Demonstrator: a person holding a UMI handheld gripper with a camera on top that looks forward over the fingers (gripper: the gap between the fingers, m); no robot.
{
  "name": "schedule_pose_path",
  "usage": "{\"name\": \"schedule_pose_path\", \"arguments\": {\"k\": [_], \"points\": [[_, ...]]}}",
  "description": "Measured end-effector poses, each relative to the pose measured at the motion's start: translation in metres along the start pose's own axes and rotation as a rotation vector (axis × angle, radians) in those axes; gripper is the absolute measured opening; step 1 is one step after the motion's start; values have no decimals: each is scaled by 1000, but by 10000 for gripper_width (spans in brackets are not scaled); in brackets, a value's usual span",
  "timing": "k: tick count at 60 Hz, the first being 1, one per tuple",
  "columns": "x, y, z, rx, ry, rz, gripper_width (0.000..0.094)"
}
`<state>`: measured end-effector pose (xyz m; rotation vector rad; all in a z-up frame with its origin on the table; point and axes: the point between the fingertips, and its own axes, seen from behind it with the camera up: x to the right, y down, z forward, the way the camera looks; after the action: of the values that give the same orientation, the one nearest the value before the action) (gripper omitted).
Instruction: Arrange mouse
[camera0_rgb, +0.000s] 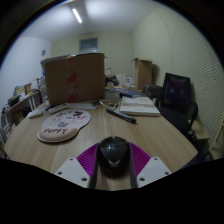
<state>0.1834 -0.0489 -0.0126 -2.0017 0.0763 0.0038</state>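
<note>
A black computer mouse (113, 155) sits between my gripper's (113, 160) two fingers, with the magenta pads (88, 156) pressed against both of its sides. The mouse is held above the near part of a wooden table (150, 135). A round white mouse pad with pink print (64, 125) lies on the table beyond the fingers, to the left.
A large cardboard box (74, 78) stands at the back of the table. A black remote-like bar (121, 116) and a stack of papers (136, 105) lie to the right of the pad. A black office chair (176, 97) stands at the right, cluttered shelves at the left.
</note>
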Motion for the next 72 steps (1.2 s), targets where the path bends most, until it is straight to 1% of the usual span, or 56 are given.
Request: {"name": "schedule_pose_path", "arguments": {"k": [5, 8, 10, 14, 20, 23, 27, 30, 32, 39, 47, 51, 52, 54, 62, 64, 65, 66, 68, 70, 71, 72], "points": [[0, -1, -3, -46, 16, 36, 418], [-4, -10, -10, -71, 11, 82, 409], [-4, -32, -16, -44, 22, 84, 409], [-8, -91, -28, 42, 59, 51, 388], [-51, -181, -26, 160, 17, 68, 385], [-74, -209, -18, 193, -3, 50, 386], [-112, -223, 4, 199, -31, 24, 383], [-141, -215, 26, 178, -62, 24, 382], [-156, -208, 40, 150, -79, 17, 382], [-194, -149, 88, 26, -103, -47, 384], [-201, -87, 126, -96, -92, -106, 396], [-204, -66, 137, -144, -103, -101, 398], [-204, -60, 138, -161, -102, -101, 443], [-203, -62, 140, -152, -105, -94, 441], [-204, -60, 144, -206, -130, -106, 545], [-204, -59, 143, -220, -136, -109, 556], [-204, -59, 142, -231, -138, -110, 579], [-204, -58, 140, -243, -138, -110, 662], [-202, -56, 133, -270, -137, -115, 742], [-201, -56, 126, -283, -138, -124, 857], [-200, -58, 122, -284, -139, -129, 817], [-199, -60, 116, -285, -140, -134, 824]]}}
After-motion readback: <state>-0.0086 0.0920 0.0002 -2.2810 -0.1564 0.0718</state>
